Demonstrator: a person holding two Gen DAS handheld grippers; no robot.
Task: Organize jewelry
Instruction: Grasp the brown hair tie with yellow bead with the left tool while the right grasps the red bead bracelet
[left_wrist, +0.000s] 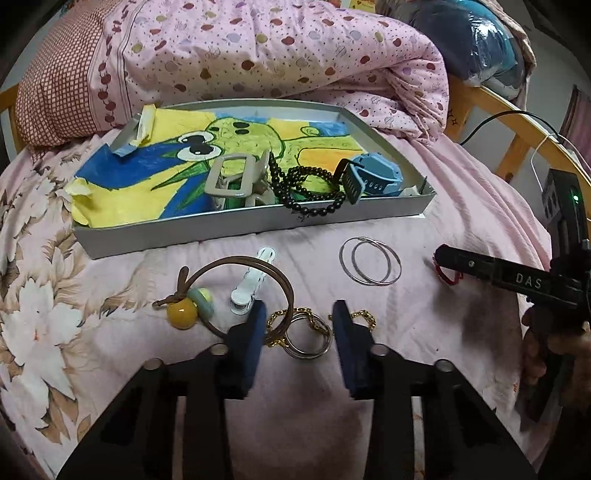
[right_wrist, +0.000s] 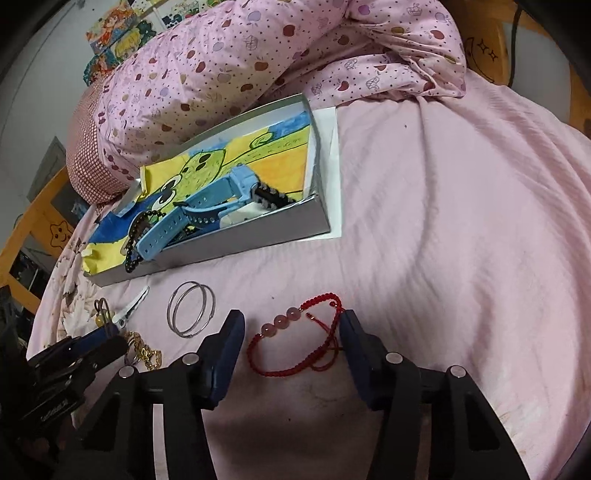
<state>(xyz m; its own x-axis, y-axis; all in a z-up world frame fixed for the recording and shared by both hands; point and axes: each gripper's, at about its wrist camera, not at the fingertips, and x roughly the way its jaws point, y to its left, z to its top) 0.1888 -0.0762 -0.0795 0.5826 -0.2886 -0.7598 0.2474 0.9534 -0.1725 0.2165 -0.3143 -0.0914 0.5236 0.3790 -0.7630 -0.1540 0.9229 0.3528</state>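
A shallow grey tray (left_wrist: 258, 221) lined with a crayon drawing (left_wrist: 147, 173) was set on the pink bedsheet (right_wrist: 443, 221), just in front of a bunched-up apple-print quilt (left_wrist: 258, 48). Already parked inside it: a beige hair claw (left_wrist: 236, 177), a string of dark beads (left_wrist: 310, 184) draped partly over the front wall, and a blue watch (left_wrist: 373, 175). The rest of the stuff was left loose on the sheet — a white clip (left_wrist: 251, 280), a pair of silver hoops (left_wrist: 369, 260), a brown cord bangle with a yellow bead (left_wrist: 236, 291), a gold chain (left_wrist: 314, 321) tangled with some small silver rings (left_wrist: 306, 338). The left gripper (left_wrist: 299, 321) was held spread wide, nothing in it, with the chain and rings lying between its blue pads (left_wrist: 255, 332). The right gripper (right_wrist: 291, 332) was splayed apart too and lowered around the red cord bracelet (right_wrist: 295, 343) with its three pink beads, flat on the sheet — not pinched yet, though the right-hand pad was seen just beside the cord.
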